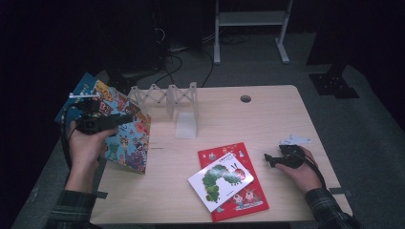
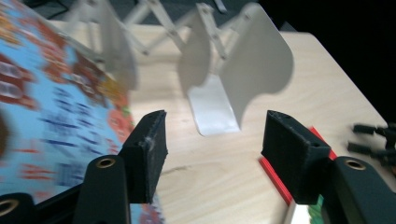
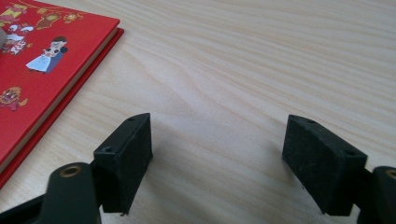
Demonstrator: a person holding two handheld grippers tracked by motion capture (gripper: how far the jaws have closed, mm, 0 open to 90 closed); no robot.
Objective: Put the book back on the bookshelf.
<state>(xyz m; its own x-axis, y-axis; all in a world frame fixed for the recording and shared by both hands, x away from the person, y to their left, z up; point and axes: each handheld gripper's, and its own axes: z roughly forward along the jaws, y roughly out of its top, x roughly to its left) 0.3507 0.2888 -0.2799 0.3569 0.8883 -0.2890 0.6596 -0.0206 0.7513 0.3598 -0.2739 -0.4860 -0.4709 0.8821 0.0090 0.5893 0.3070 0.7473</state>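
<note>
While both grippers are found at the table [image 1: 267, 114], neither is seen to have anything between its jaws. The left gripper [image 1: 125, 119] is held raised at the table's left edge, its jaws spread wide with bare wood between them in the left gripper view [image 2: 212, 140]. A patterned book [image 1: 125, 136] is seen standing upright just beside that gripper; in its own view the blurred blue cover [image 2: 56, 112] lies close against the outer side of the left-hand jaw, though contact cannot be confirmed. Ahead of the jaws a white folding rack [image 2: 233, 74] is observed, standing on the table beyond them.

The right gripper [image 1: 268, 160] is rested low on the table near its right edge, jaws parted wide over bare wood [image 3: 217, 140]. A red book [image 1: 239, 186] is noted lying flat to the side of that gripper, apart from the jaws [image 3: 42, 60]. A white caterpillar book [image 1: 220, 180] is laid on top of the red one.
</note>
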